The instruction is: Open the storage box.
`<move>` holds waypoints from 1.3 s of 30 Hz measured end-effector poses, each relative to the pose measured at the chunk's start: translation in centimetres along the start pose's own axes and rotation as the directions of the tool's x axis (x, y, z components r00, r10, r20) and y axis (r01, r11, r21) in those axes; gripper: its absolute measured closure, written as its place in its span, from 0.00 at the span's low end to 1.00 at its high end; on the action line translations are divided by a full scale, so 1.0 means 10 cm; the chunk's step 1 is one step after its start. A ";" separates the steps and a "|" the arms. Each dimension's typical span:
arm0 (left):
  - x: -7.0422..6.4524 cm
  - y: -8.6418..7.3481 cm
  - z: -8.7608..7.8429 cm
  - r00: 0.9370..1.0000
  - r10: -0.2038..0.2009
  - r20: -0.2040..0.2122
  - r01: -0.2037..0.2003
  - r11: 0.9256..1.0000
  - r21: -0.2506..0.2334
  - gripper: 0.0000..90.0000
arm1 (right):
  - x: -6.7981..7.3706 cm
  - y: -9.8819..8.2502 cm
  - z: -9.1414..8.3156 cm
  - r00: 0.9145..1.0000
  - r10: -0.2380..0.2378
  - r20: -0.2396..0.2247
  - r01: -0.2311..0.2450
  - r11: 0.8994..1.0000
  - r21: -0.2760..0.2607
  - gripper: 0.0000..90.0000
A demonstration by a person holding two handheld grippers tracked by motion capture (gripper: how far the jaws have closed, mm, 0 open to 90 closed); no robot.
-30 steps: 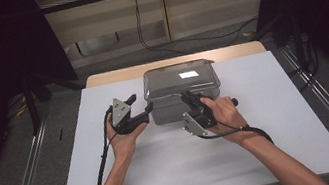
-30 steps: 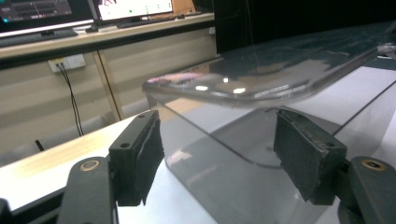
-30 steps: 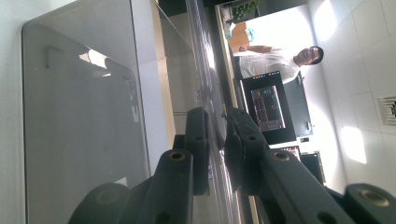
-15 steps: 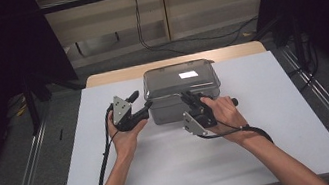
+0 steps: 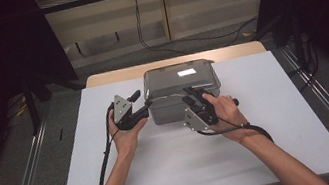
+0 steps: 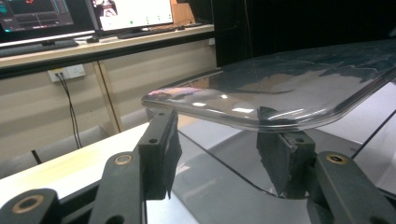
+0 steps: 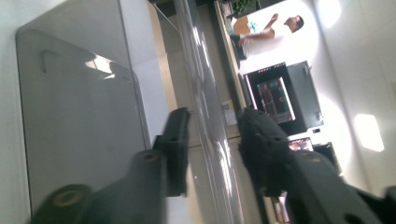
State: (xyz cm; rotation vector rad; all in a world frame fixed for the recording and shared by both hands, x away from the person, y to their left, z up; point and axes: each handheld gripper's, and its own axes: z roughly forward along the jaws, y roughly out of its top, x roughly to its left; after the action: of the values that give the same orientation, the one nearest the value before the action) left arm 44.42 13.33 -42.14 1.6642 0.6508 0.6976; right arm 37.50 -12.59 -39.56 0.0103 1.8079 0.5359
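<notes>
Both tongs' jaws are shifting: left gripper (image 5: 140,107) closing beside the box (image 5: 175,108), right gripper (image 5: 193,99) releasing the lid (image 5: 178,77) rim; next, regripping.

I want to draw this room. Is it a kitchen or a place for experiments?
Probably a lab or test room, not a kitchen. There are computer monitors on a bench, a wall socket with cables, and a white work table where a person's grippers handle a clear plastic box.
</notes>
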 end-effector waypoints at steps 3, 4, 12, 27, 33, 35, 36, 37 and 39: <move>0.00 0.00 0.01 1.000 0.000 -0.003 0.000 1.000 0.000 0.54 | -0.02 -0.04 0.00 0.999 0.048 -0.004 -0.048 0.999 0.000 0.56; 0.00 0.00 0.01 1.000 -0.003 -0.001 0.003 1.000 -0.001 0.54 | -0.05 -0.08 -0.01 0.996 0.095 0.002 -0.095 0.996 -0.004 0.48; -0.01 0.01 0.01 1.000 -0.003 0.001 0.003 1.000 -0.001 0.53 | -0.10 -0.31 -0.04 0.963 0.268 -0.008 -0.268 0.963 0.007 0.29; -0.02 0.01 0.02 1.000 -0.012 -0.002 0.012 1.000 0.003 0.52 | -0.23 -0.77 -0.05 0.814 0.578 -0.058 -0.579 0.815 0.001 0.22; -0.01 0.01 0.03 1.000 -0.023 -0.002 0.023 1.000 0.004 0.52 | -0.28 -0.98 -0.02 0.720 0.689 -0.083 -0.691 0.723 0.009 0.21; -0.01 0.01 0.03 1.000 -0.024 -0.002 0.024 1.000 0.003 0.52 | -0.29 -1.02 -0.01 0.706 0.703 -0.088 -0.705 0.709 0.010 0.21; -0.01 0.01 0.04 1.000 -0.027 -0.002 0.027 1.000 0.000 0.52 | -0.29 -1.04 0.00 0.702 0.707 -0.087 -0.708 0.706 0.014 0.21; 0.00 0.01 0.04 1.000 -0.025 0.000 0.025 1.000 0.001 0.52 | -0.29 -1.04 0.00 0.702 0.707 -0.087 -0.708 0.706 0.014 0.21; 0.00 0.02 0.04 1.000 -0.023 0.001 0.023 1.000 0.001 0.52 | -0.31 -1.10 0.02 0.682 0.727 -0.079 -0.728 0.685 0.012 0.24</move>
State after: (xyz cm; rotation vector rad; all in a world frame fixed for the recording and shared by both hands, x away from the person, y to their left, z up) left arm 44.72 13.00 -42.03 1.6553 0.6681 0.6798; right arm 41.55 -23.24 -40.80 0.7452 1.8319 1.1338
